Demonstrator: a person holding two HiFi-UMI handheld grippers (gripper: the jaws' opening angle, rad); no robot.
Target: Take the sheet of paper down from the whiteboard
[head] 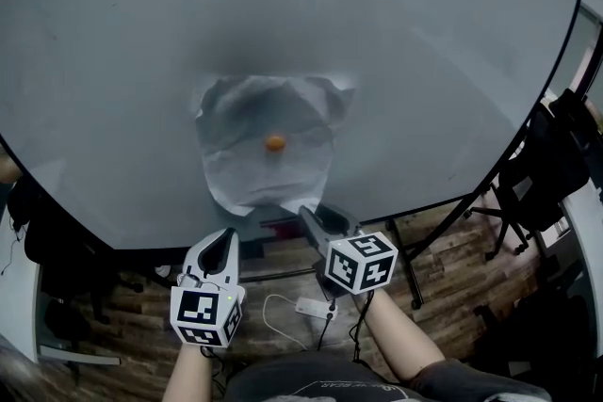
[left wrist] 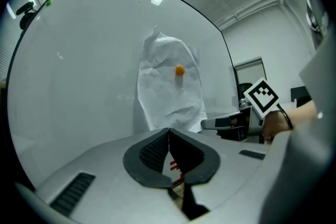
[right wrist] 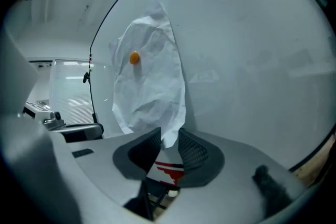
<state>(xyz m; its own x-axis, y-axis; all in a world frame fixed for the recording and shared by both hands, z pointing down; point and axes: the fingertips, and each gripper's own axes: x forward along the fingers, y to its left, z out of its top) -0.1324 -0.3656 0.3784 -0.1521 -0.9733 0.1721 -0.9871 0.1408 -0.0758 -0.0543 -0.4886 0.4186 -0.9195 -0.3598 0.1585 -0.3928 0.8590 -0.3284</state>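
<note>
Sheet of paper (head: 268, 151) hangs crumpled at centre of whiteboard (head: 113, 61), pinned by orange magnet (head: 274, 143); right gripper (right wrist: 167, 139) jaws apart, paper's lower corner between them, unclamped; left gripper (left wrist: 169, 131) closed, empty, near whiteboard's lower edge.

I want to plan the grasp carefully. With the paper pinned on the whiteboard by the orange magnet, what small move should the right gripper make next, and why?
Probably close the right gripper on the lower corner of the sheet of paper. Its jaws stand apart and that corner hangs in line with the gap, while the orange magnet pins the sheet to the whiteboard.
</note>
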